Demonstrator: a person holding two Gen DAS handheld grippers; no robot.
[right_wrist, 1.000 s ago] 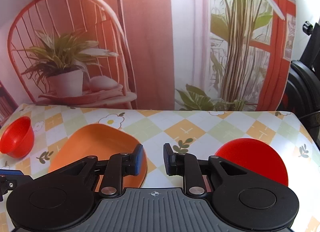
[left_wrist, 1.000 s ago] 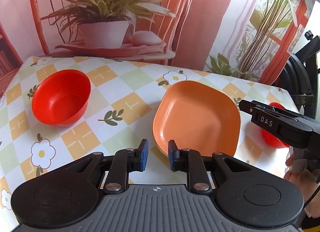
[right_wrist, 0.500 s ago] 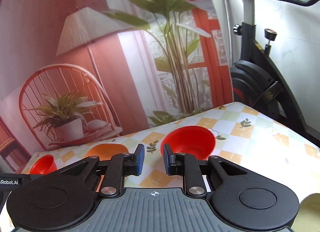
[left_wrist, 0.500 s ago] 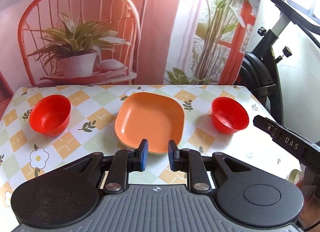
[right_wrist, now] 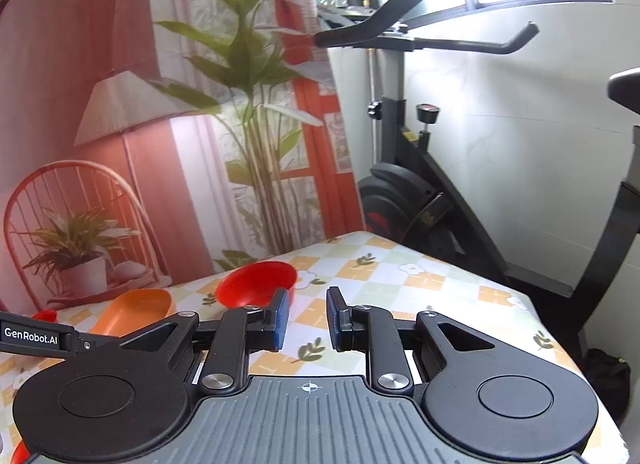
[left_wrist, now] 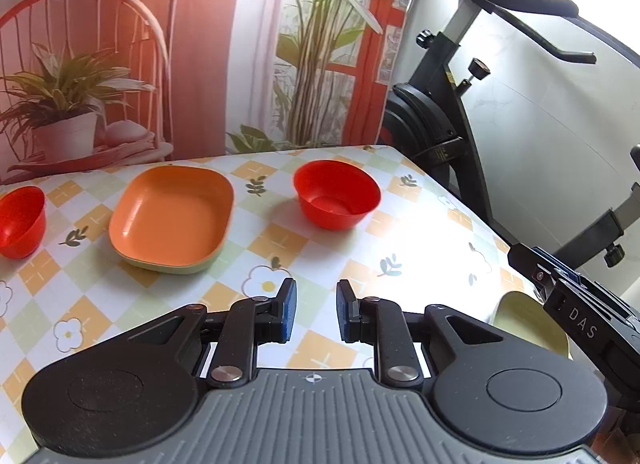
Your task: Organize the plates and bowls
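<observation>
An orange plate [left_wrist: 172, 216] lies on the checked tablecloth, stacked on a pale green dish whose rim [left_wrist: 176, 267] shows beneath it. One red bowl [left_wrist: 336, 194] stands to its right and another red bowl [left_wrist: 20, 220] at the far left edge. My left gripper [left_wrist: 314, 304] hovers above the table's near side, open, with nothing between its blue pads. My right gripper [right_wrist: 306, 318] is also open and empty, with the right red bowl [right_wrist: 256, 284] and the orange plate [right_wrist: 132, 310] beyond it. A yellow-green dish [left_wrist: 524, 320] sits at the near right, partly hidden by the right gripper's body [left_wrist: 580, 304].
A black exercise bike [right_wrist: 420, 192] stands close behind the table's right edge [left_wrist: 460, 204]. A printed backdrop with a chair and plants [left_wrist: 160, 64] runs along the far edge. The left gripper's body [right_wrist: 32, 338] reaches into the right wrist view at the left.
Both grippers have pulled back, risen and swung right. The plate and bowls look smaller and farther away, and the table's right edge and the bike have come into view. Both jaw gaps are unchanged.
</observation>
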